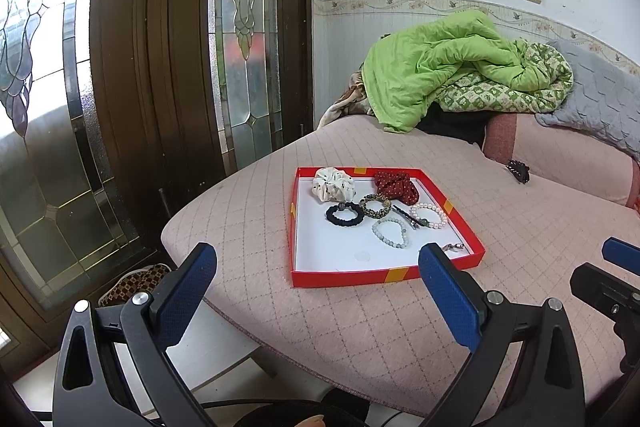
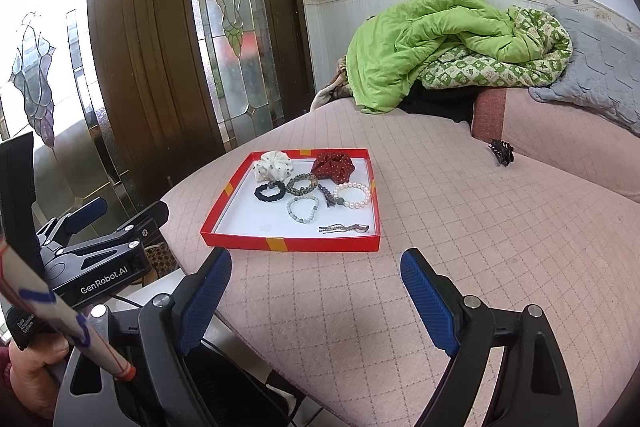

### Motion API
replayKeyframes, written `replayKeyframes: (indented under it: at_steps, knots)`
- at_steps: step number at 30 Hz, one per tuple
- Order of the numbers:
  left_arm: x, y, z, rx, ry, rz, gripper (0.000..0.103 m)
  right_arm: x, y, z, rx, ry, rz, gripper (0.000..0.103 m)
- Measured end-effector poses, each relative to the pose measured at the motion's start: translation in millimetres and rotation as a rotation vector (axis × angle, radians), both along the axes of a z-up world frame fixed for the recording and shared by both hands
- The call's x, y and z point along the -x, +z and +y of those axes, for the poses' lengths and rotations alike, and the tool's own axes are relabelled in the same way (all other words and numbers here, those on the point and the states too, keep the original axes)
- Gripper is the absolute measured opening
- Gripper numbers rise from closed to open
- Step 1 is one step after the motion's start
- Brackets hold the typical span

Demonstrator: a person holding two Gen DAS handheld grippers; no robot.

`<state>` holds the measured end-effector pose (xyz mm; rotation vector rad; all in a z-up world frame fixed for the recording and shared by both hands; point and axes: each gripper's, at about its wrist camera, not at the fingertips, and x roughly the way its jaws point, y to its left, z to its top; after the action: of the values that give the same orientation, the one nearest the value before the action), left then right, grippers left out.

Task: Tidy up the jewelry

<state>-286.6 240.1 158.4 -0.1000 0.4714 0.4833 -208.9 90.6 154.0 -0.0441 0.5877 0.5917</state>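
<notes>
A red-rimmed tray (image 1: pixel 340 277) (image 2: pixel 288 243) with a white floor lies on the pink quilted cushion. In it are a white scrunchie (image 1: pixel 334 183) (image 2: pixel 274 165), a red dotted scrunchie (image 1: pixel 396 185) (image 2: pixel 333 166), a black hair tie (image 1: pixel 345 214) (image 2: pixel 270 191), a braided bracelet (image 1: pixel 375 205) (image 2: pixel 303 184), a pearl bracelet (image 1: pixel 429 215) (image 2: pixel 352 195), a pale green bead bracelet (image 1: pixel 390 232) (image 2: pixel 303 208), a dark hair clip (image 1: pixel 406 215) (image 2: pixel 327 195) and a small chain (image 2: pixel 344 228). My left gripper (image 1: pixel 316 259) is open and empty before the tray. My right gripper (image 2: pixel 316 263) is open and empty, near the tray's front edge.
A black claw clip (image 1: pixel 519 171) (image 2: pixel 501 147) lies on the cushion right of the tray. A green quilt pile (image 1: pixel 452 67) (image 2: pixel 448 43) and grey blanket (image 1: pixel 600 99) sit behind. A dark wooden door with leaded glass (image 1: pixel 152 67) stands left. The cushion edge (image 1: pixel 192 267) drops off at left.
</notes>
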Motion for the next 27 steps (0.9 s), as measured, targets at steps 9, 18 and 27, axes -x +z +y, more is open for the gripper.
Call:
replayKeyframes:
  at_steps: [9, 18, 27]
  knots:
    - [-0.7, -0.1, 0.5, -0.001, 0.002, 0.008, 0.101, -0.7, -1.1, 0.0, 0.004, 0.0, 0.006, 0.09]
    - [-1.2, -0.4, -0.4, -0.003, 0.002, 0.015, 0.101, -0.9, -1.8, 0.2, 0.005, -0.001, 0.008, 0.09]
    - [2.1, 2.6, -2.1, -0.011, 0.008, -0.003, 0.103, -2.4, -3.0, -2.2, 0.012, -0.003, 0.013, 0.09]
